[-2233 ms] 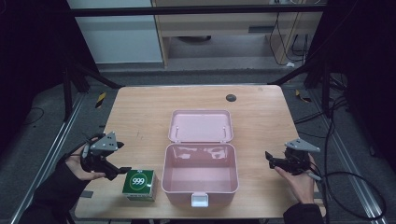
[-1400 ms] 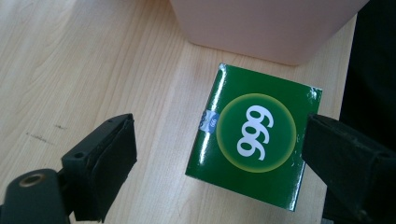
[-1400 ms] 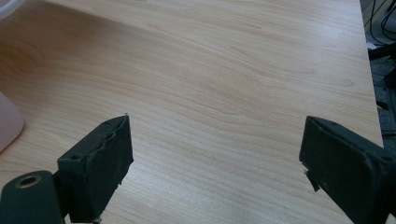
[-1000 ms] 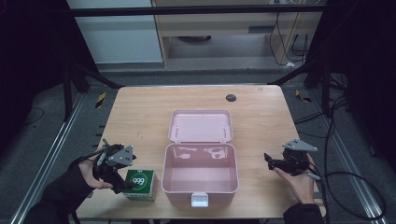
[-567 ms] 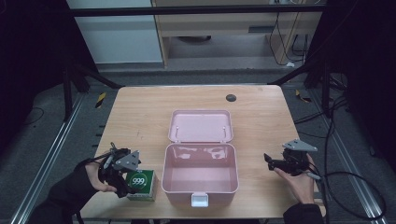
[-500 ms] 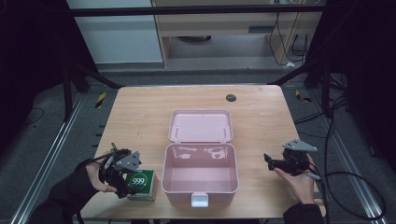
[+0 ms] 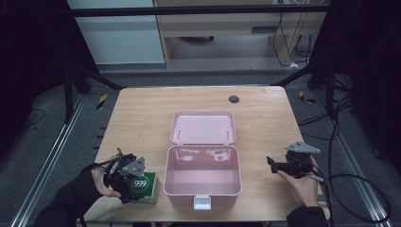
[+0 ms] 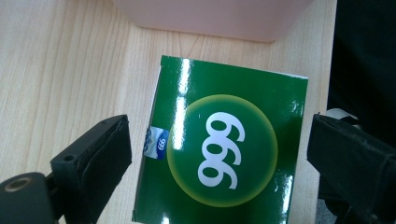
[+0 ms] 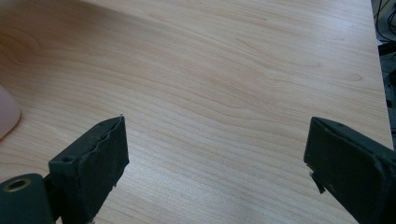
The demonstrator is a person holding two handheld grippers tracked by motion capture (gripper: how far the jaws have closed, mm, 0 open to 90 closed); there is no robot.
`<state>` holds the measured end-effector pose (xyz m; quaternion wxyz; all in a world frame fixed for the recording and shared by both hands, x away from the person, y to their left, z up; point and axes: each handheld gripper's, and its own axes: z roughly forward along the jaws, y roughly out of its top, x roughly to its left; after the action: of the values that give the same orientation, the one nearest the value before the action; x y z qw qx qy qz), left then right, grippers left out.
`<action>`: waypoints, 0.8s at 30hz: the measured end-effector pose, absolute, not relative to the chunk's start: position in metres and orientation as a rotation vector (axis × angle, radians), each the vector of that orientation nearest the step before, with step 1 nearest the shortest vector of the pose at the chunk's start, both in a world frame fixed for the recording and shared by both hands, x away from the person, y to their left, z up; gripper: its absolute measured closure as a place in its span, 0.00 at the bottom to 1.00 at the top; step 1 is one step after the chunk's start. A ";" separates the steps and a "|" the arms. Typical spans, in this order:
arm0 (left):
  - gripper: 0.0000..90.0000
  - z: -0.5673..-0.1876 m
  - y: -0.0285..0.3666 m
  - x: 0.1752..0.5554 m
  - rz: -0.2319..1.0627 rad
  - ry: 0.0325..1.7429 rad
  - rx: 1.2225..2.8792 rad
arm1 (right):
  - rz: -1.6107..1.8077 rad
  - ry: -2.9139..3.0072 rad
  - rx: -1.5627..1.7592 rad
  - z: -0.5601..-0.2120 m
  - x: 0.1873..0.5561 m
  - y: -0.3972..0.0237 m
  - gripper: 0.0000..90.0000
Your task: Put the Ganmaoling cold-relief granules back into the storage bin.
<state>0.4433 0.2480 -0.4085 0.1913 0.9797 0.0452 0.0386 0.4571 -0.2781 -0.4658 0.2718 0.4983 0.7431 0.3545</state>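
Two grippers work this table. Your left gripper (image 7: 134, 176), at 7 o'clock, has moved in from the table's left edge over the past two seconds and now straddles the green box (image 8: 219, 154), jaws apart on either side, neither pad visibly touching. The box lies flat just beside the open pink case (image 7: 203, 175), which suggests a grasp is about to close, probably to load the case. Your right gripper (image 7: 276, 165), at 4 o'clock, has hardly moved and hovers spread wide over bare table (image 9: 243, 84). The box's near end is cut off in the left gripper view, and from above the gripper hides much of it.
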 end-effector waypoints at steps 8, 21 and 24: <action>0.06 -0.419 0.246 0.446 0.100 0.122 2.777 | 0.947 2.009 1.333 -0.467 0.458 -0.278 0.07; 0.08 -0.433 0.244 0.450 0.041 0.113 2.803 | 0.932 2.025 1.340 -0.469 0.459 -0.276 0.07; 0.09 -0.434 0.243 0.450 0.040 0.107 2.807 | 0.932 2.028 1.340 -0.469 0.459 -0.276 0.07</action>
<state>0.4504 0.2426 -0.4338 0.1654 0.9854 0.0377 0.0139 0.4587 -0.2761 -0.4693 0.2658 0.4963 0.7509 0.3453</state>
